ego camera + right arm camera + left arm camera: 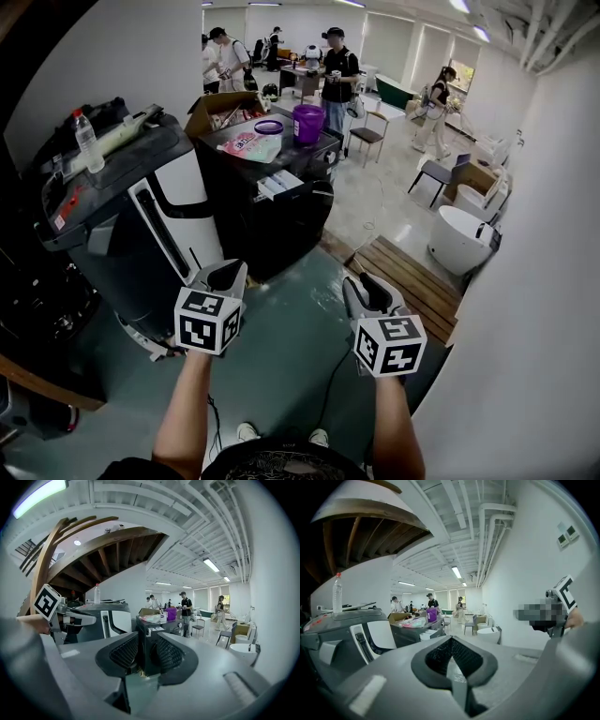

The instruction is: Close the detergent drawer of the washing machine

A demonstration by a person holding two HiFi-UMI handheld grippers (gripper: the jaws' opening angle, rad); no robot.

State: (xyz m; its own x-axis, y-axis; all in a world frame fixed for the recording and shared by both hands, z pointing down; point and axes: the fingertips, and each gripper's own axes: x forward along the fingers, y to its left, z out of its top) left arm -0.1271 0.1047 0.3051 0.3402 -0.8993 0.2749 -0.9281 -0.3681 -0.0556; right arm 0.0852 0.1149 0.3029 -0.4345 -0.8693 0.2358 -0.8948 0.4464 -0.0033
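The black washing machine (272,220) stands ahead of me in the head view, with a purple bucket (307,123) and a pink bag on top. A white drawer-like part (279,184) juts from its upper front; it also shows as the white part (153,629) in the right gripper view. My left gripper (230,272) hangs over the floor short of the machine, its pads (440,656) meeting at the tips, with nothing held. My right gripper (361,281) is level with it to the right. Its jaws stand apart, and the machine (150,646) shows through the gap.
A large grey and white appliance (141,216) with a plastic bottle (86,141) on top stands at the left. Wooden decking (412,281) and a white tub (461,236) lie to the right, close to a white wall. Several people and chairs are farther back.
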